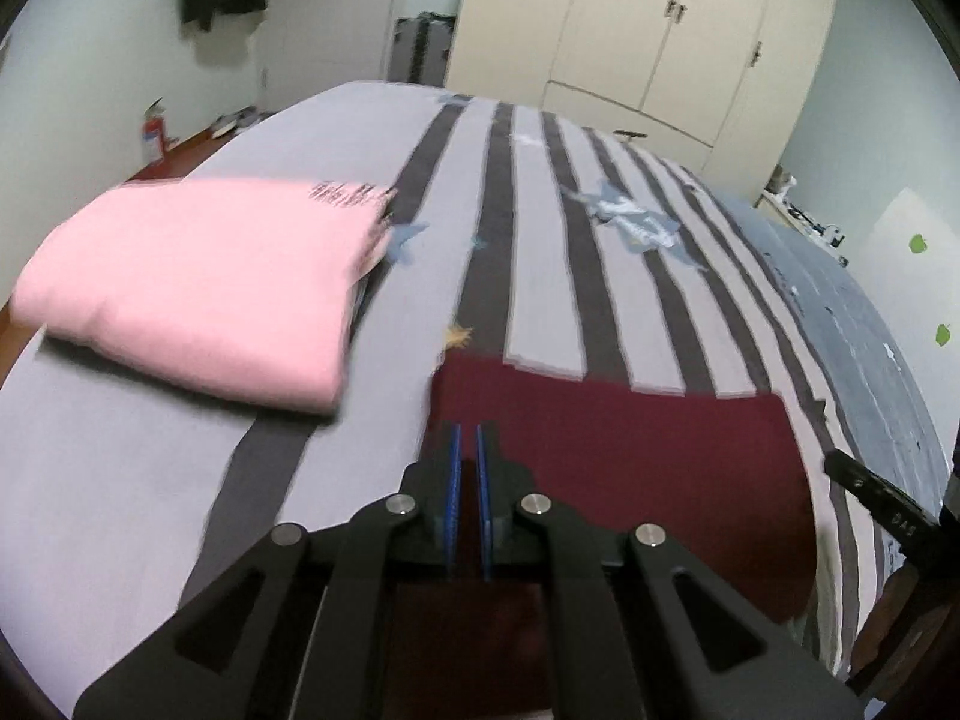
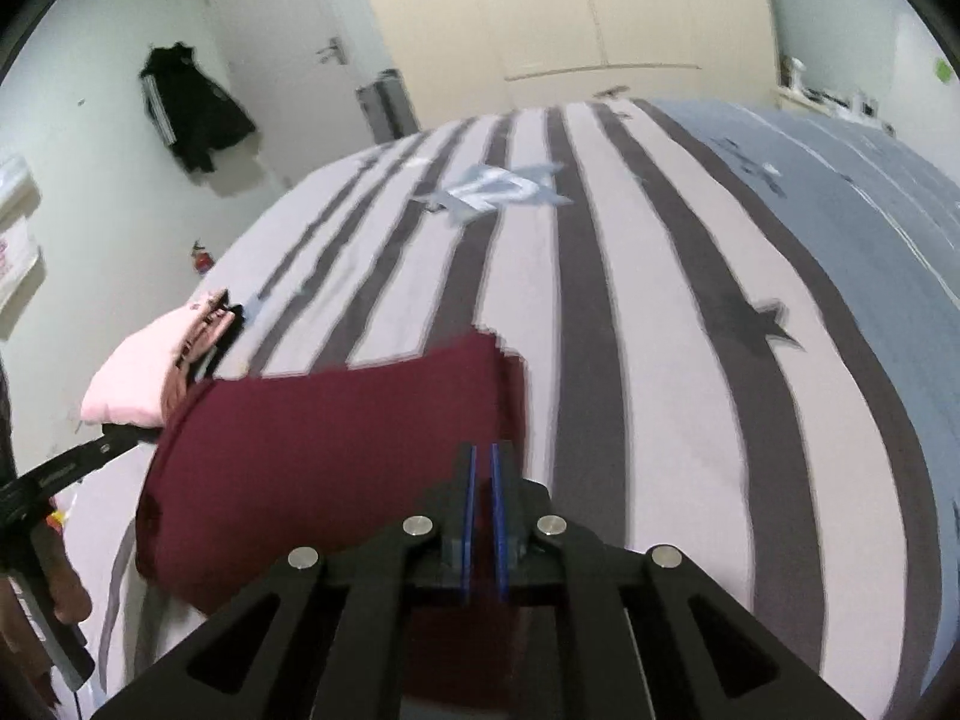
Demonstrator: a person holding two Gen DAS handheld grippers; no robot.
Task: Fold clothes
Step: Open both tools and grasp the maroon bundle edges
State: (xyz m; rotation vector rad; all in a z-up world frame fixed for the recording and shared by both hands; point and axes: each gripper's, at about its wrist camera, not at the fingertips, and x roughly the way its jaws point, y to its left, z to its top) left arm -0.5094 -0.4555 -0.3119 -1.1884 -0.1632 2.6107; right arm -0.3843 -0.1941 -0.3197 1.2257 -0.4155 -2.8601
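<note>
A maroon garment [image 1: 630,450] lay on the striped bed [image 1: 540,210], its near edge under both tools. The left hand-held gripper [image 1: 467,456] and the right hand-held gripper [image 2: 482,474] each had blue pads drawn narrow; whether they pinched the maroon cloth could not be told. Beside the garment, toward the door [image 1: 336,6], sat a folded pink garment [image 1: 198,288]. Beyond the bed stood a cream wardrobe [image 1: 648,24].

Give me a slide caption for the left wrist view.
Left gripper closed on the maroon garment on the striped bed, folded pink garment alongside.
</note>
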